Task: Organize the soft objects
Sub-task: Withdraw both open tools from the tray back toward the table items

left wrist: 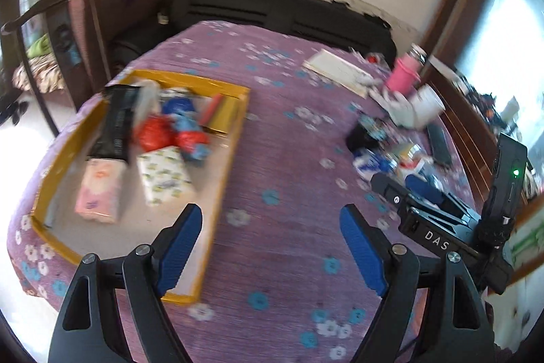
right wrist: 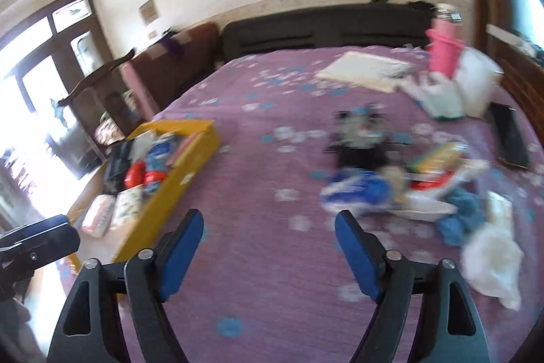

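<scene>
A yellow box lies on the purple flowered bedspread. It holds two tissue packs, a black pouch, a red bag and a blue toy. My left gripper hangs open and empty over the box's near right edge. My right gripper is open and empty above bare bedspread. To its right lies a loose pile: a blue-and-white packet, a black item, blue cloth and a white plastic bag. The right gripper's body shows in the left wrist view.
A pink bottle, a white cup, a flat white book and a dark phone lie toward the bed's far right. A black headboard stands behind. The bed's left edge drops to the floor beside wooden furniture.
</scene>
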